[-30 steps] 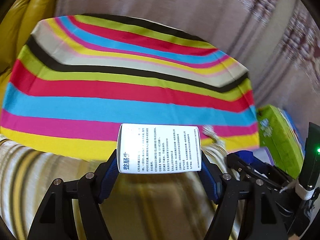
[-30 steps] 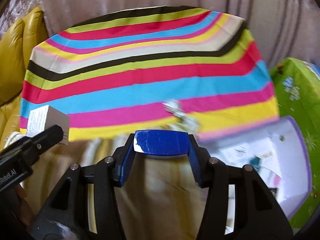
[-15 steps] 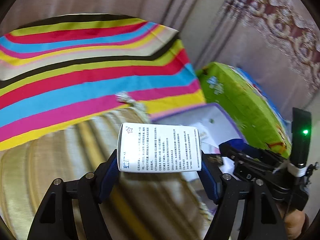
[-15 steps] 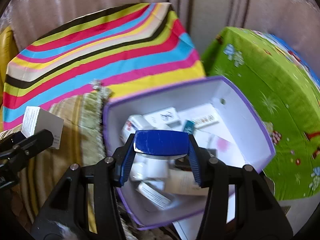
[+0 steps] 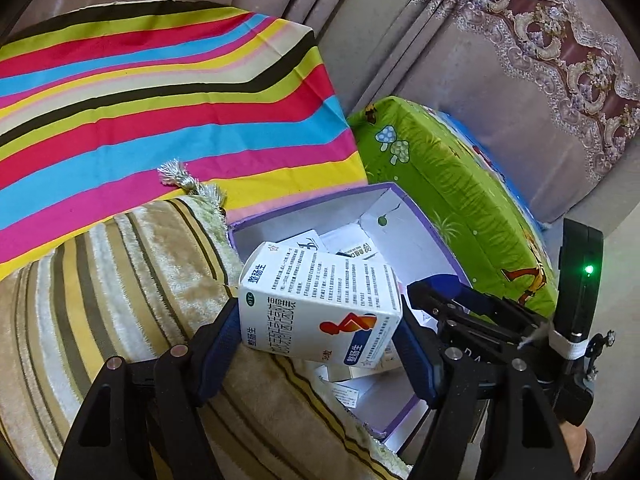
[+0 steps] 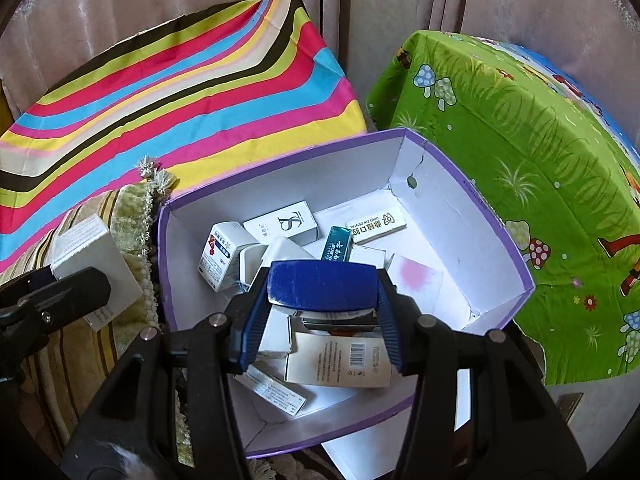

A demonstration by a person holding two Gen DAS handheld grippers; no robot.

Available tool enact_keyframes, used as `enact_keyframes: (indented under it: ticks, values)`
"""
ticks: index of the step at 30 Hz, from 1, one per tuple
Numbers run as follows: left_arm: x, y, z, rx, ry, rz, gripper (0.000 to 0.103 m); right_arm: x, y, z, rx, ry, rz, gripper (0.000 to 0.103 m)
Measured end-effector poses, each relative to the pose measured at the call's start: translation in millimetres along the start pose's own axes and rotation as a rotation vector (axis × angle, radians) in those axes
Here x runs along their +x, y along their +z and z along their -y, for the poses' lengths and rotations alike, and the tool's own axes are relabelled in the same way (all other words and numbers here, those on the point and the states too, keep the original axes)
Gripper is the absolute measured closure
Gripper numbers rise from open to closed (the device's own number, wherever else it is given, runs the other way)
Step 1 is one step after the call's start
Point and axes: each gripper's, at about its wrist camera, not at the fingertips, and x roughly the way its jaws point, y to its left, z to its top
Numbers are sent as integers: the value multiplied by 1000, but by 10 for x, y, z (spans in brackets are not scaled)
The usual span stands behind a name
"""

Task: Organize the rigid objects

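My left gripper [image 5: 318, 334] is shut on a white medicine box [image 5: 320, 300] with red and blue print, held tilted over the edge of a striped cushion. Just beyond it stands an open white carton with a purple rim [image 5: 304, 204]. My right gripper [image 6: 320, 298] is shut on a blue box [image 6: 322, 284] and hangs over that carton [image 6: 280, 158], which holds several small medicine boxes [image 6: 284, 222]. In the right wrist view the left gripper [image 6: 68, 296] and its white box [image 6: 90, 256] show at the left edge. The right gripper [image 5: 456, 304] shows at the right of the left wrist view.
A bright striped cloth [image 6: 180, 92] covers a surface behind the carton. A green cartoon-print block [image 6: 520, 152] stands at the right, close to the carton's wall. A plush beige striped cushion [image 5: 120, 288] lies at the left. Curtains [image 5: 440, 40] hang behind.
Both views have swung right, from the striped cloth to the open carton. The white box now sits tilted in the left gripper, showing its printed front. Both grips are unchanged.
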Motion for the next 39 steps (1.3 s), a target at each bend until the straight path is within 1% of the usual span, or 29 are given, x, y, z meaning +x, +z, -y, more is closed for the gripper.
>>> enact_keyframes:
  ticks: [10,20,21,22,23,24,26,31,35,37,39]
  values:
    - [1,3,-28,-10,-16,2,29,13,1,42,2,-4,-2,49]
    - [14,1,-14,-6,-16,-2,28,50,11,79,3,-20,-9,49]
    - [23,5,-7,-2,-18,-6,26,55,13,80,3,-19,-12,47]
    - [31,9,2,1,-26,-8,22,61,14,81,4,-18,-18,42]
    - [36,11,12,5,-33,-10,20,58,14,83,6,-14,-18,31]
    - [44,13,22,10,-40,-13,17,47,15,87,7,-11,-12,23]
    - [45,15,23,8,-43,-14,17,11,22,85,8,-14,3,21]
    - [31,24,-11,-9,-64,-16,17,5,36,69,1,-14,3,20]
    - [24,8,18,0,-45,-26,16,16,26,63,-3,-20,-4,20]
    - [21,-4,35,12,-41,-41,12,3,27,68,-3,-25,0,19]
    - [14,-5,31,10,-66,-46,6,-4,30,77,-1,-27,4,17]
